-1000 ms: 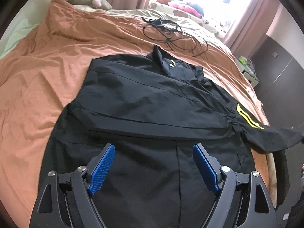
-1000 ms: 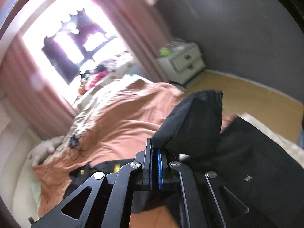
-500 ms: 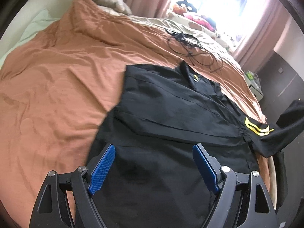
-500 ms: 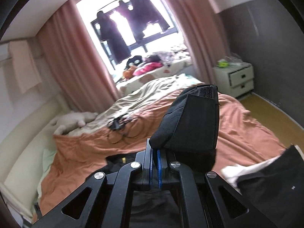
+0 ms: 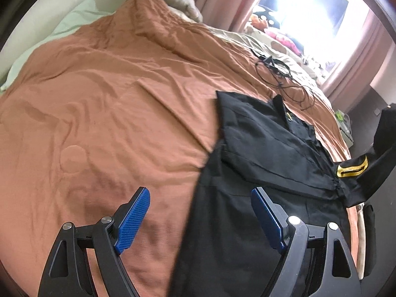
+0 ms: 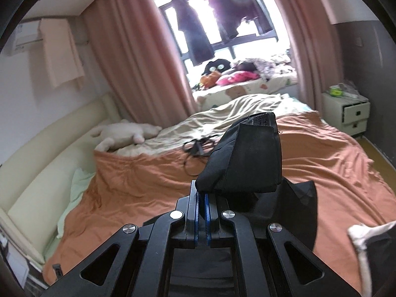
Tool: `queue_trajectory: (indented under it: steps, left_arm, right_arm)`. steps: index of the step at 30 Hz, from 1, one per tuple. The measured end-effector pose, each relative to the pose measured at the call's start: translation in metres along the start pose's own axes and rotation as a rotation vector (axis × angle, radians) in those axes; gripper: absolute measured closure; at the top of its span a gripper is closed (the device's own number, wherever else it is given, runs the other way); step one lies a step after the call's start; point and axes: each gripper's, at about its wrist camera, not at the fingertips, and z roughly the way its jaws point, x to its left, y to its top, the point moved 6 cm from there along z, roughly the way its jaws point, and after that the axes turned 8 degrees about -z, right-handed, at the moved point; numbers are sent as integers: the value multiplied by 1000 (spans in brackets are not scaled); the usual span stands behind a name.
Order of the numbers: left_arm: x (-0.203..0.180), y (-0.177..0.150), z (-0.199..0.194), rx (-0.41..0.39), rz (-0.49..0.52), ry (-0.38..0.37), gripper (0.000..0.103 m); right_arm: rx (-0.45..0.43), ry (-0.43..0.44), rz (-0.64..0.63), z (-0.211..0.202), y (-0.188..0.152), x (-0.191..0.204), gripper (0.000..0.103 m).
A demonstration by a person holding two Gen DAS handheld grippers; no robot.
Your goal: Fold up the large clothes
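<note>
A large black jacket (image 5: 267,163) with a yellow sleeve patch (image 5: 351,170) lies spread on the orange bedspread (image 5: 111,104). My left gripper (image 5: 200,220) is open and empty, hovering over the jacket's left edge near its hem. My right gripper (image 6: 203,208) is shut on the jacket's black sleeve cuff (image 6: 245,158) and holds it lifted above the bed. In the left wrist view the raised sleeve (image 5: 381,153) hangs at the far right.
A tangle of black cable (image 5: 282,74) lies on the bed beyond the collar. A plush toy (image 6: 123,133) and a green pillow (image 5: 61,32) sit at the headboard side. A white nightstand (image 6: 346,111) stands by the dark wall. Clutter lines the window ledge (image 6: 237,74).
My left gripper has swung left, so the jacket has shifted right in its view. My right gripper has raised the sleeve cuff and turned toward the window.
</note>
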Motion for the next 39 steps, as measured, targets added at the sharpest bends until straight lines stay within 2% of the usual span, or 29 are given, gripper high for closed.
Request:
queue_trajectory:
  steps: [6,10,13,18,20,21,22,24,28,30,33,39]
  left_arm:
    - [35,4,4,7,-41,7,18]
    - [55,8,3,4,-64,8,18]
    - [67,9,0,2,-74,9,18]
    - [85,11,-3,8,-89,23,18]
    - [88,11,-6,11,-86,29,18]
    - [90,11,-8,10,-84,31,18]
    - [90,12,-10,9,-81,34,18]
    - [88,12,-12,6,-72,35,18]
    - [76,14,-15,-2,-47,31,18]
    - [66,14,-13,0,-35,22,18]
    - [44,15,-6,7,-11,6,18]
    - [-11,11,13,29,46,-35,18]
  right_arm:
    - [53,58,-31,44,-15,56,98]
    - [94,100,-43,77,-37,94,98]
    - [132,121,-47,104,-62,121,98]
    - [253,109,-30,157,-123,150,96]
    - [335,110,-39,176,-148,163,80]
    - [380,124,-37,185,-160,169,47]
    - [420,143,-31,190,-171,173,24]
    - [438,185,-48,190,-186,180,23]
    - [480,227,-77,178,-205,175,23]
    - [477,220,-75,172,-209,166,23]
    - [464,186,-67,159,-209,133,23]
    - [448,90,-2,131,-216,45,23]
